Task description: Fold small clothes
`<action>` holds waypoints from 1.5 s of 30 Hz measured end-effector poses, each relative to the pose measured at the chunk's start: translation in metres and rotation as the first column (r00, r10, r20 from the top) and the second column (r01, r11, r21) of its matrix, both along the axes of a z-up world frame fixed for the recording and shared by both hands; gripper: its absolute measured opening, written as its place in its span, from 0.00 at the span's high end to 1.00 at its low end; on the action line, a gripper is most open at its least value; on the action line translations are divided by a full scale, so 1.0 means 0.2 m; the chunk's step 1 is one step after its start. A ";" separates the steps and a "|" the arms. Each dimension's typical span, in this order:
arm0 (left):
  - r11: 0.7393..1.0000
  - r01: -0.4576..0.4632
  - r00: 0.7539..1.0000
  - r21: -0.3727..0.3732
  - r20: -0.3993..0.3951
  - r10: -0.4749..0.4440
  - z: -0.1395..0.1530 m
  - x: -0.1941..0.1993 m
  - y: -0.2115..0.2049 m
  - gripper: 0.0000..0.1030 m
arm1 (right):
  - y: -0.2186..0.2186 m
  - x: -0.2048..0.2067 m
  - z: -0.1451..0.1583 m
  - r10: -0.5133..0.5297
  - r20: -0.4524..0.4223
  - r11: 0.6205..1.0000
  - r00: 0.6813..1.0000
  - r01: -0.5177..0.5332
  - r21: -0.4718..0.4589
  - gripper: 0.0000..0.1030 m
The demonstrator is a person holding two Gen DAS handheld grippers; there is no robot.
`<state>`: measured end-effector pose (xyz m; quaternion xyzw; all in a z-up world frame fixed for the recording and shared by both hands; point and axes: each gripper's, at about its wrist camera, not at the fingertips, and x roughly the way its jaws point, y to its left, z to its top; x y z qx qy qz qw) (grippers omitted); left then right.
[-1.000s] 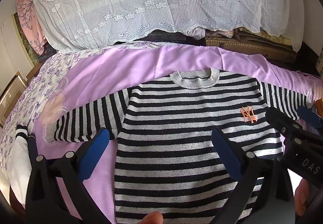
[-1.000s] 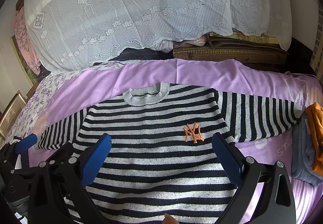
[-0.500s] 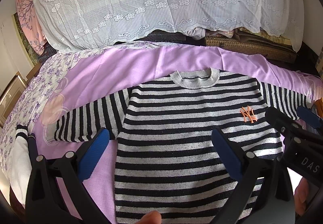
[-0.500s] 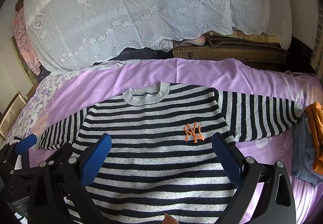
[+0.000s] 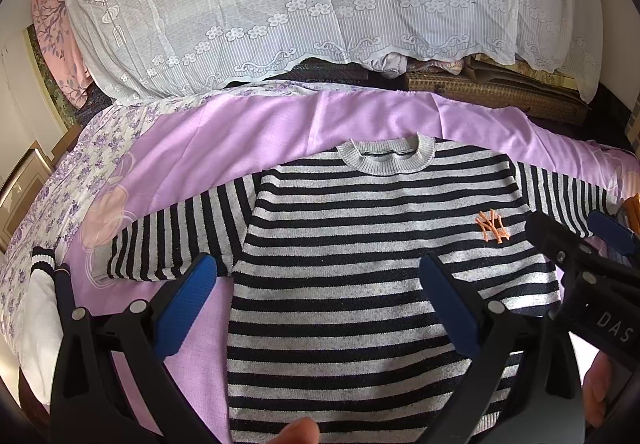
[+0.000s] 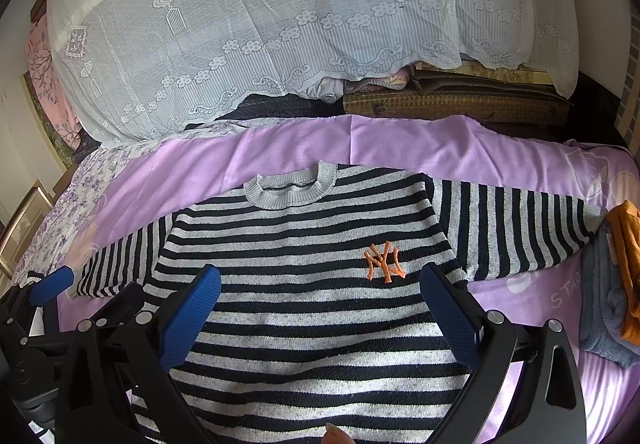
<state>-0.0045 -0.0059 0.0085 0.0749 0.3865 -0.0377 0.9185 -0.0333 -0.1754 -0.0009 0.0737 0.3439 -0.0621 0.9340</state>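
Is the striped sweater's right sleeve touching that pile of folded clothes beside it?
Touching. In the right wrist view the striped sweater sleeve cuff meets the folded clothes edge, with no purple sheet showing between them.

Bright daylight falls from the upper left, glaring on the lace cover (image 6: 248,24). Both fisheye views bend strongly at dark, vignetted corners; the centre stays sharp, shadows soft.

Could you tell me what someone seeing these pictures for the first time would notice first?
The black-and-grey striped sweater lies flat on the purple sheet, sleeves spread, with an orange logo on its chest. Both hand-held grippers, left and right, hover open above it. A white lace cover fills the background.
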 end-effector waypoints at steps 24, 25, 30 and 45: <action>1.000 0.000 1.000 -0.001 -0.008 0.000 0.01 -0.01 0.01 0.04 | 0.03 0.00 0.00 -0.003 -0.007 1.000 1.000 0.003 -0.005 0.03; 1.000 -0.001 1.000 -0.001 -0.010 0.001 0.01 -0.01 0.01 0.04 | 0.03 0.00 0.00 -0.004 -0.009 1.000 1.000 0.004 -0.005 0.03; 1.000 0.003 1.000 0.010 -0.010 -0.003 -0.05 0.03 0.01 0.04 | -0.02 0.05 -0.05 -0.035 -0.013 0.999 0.999 0.035 -0.008 0.03; 0.998 -0.005 0.969 0.061 -0.245 0.020 -0.75 0.24 0.06 0.04 | -0.73 -0.05 -0.53 -0.357 -0.098 0.933 0.929 0.361 0.019 0.03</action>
